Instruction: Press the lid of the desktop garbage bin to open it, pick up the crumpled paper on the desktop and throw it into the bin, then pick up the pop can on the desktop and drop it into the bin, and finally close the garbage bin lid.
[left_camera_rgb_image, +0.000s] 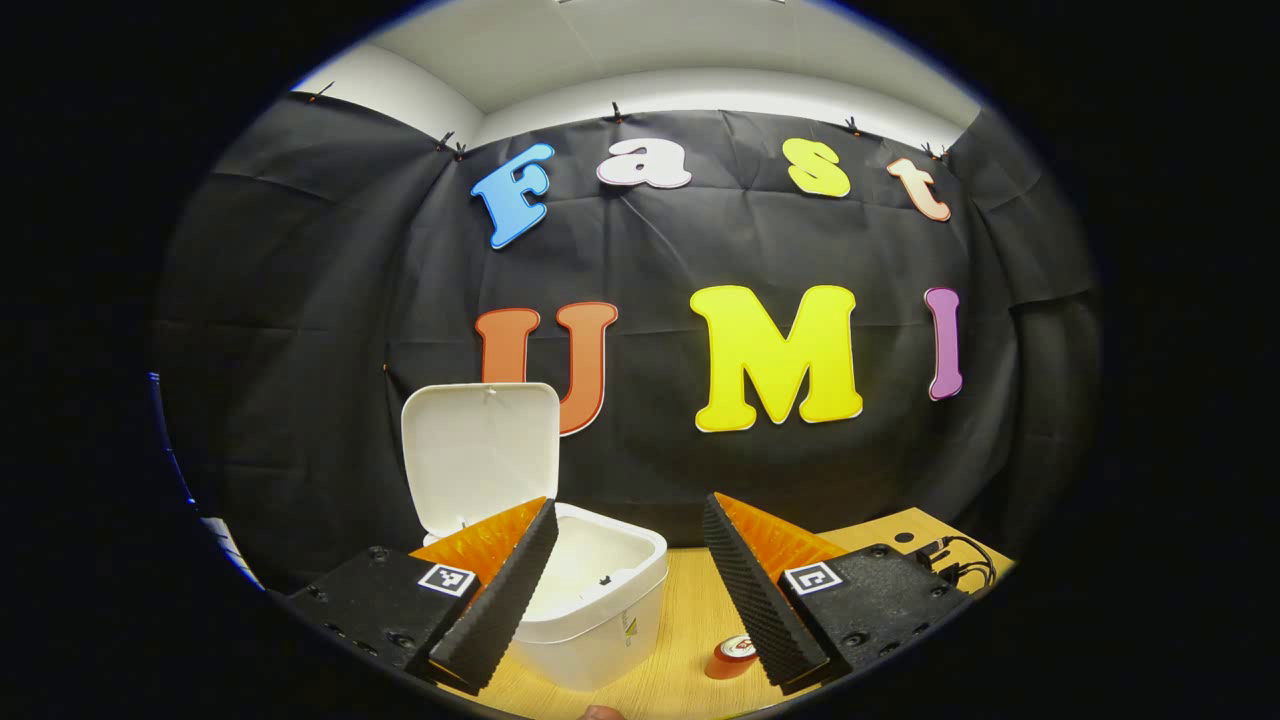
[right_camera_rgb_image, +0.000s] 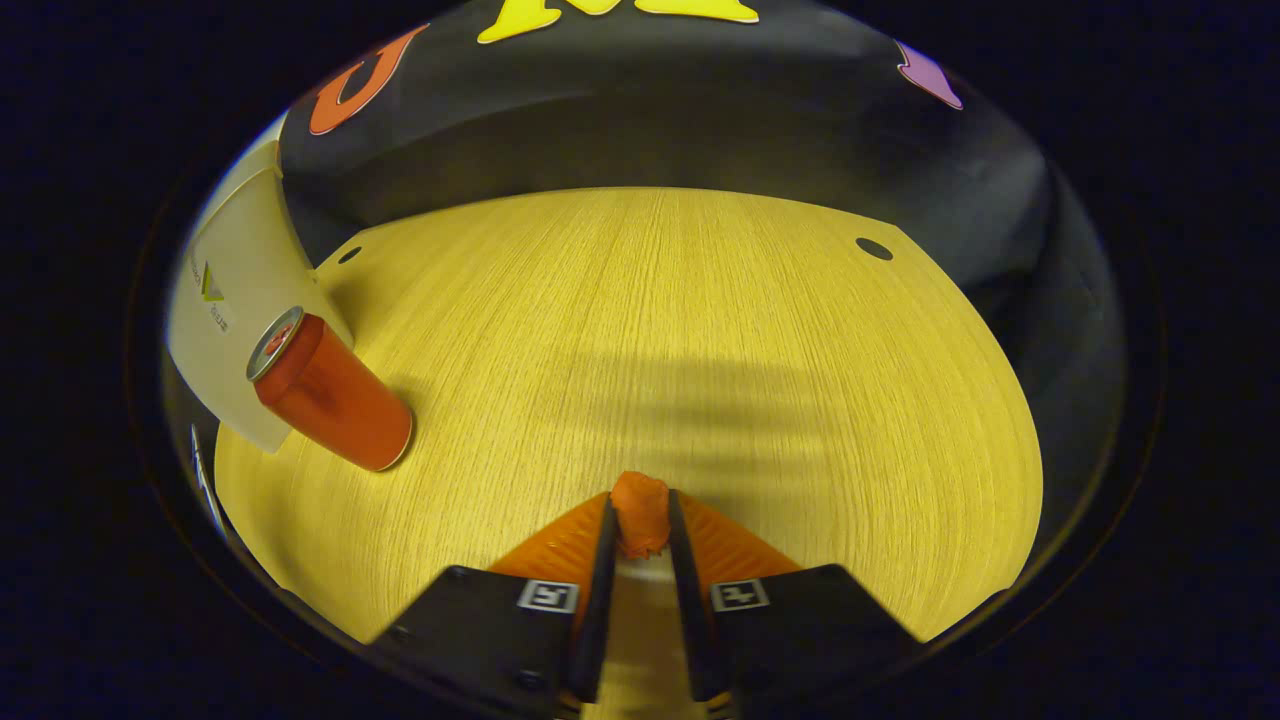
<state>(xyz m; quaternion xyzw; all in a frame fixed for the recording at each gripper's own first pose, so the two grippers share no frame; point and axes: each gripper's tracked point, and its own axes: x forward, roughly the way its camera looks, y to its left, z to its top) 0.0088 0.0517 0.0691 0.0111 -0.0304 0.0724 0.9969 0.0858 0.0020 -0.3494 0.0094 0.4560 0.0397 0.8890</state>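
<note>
The right gripper (right_camera_rgb_image: 640, 525) clenches the crumpled paper (right_camera_rgb_image: 640, 512), a light, soft, squashable wad safest pinched across its middle, just above the counter (right_camera_rgb_image: 700, 330), while the left gripper (left_camera_rgb_image: 628, 585) hangs released before the open bin (left_camera_rgb_image: 600, 610).

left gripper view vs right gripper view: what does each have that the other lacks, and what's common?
Left gripper view: the raised lid, the open inside of the bin, the open left hand-held gripper, cables at a table corner.
Right gripper view: the right hand-held gripper shut on the crumpled paper, holes in the tabletop.
Both: the bin, the pop can beside it, the wooden table.
</note>
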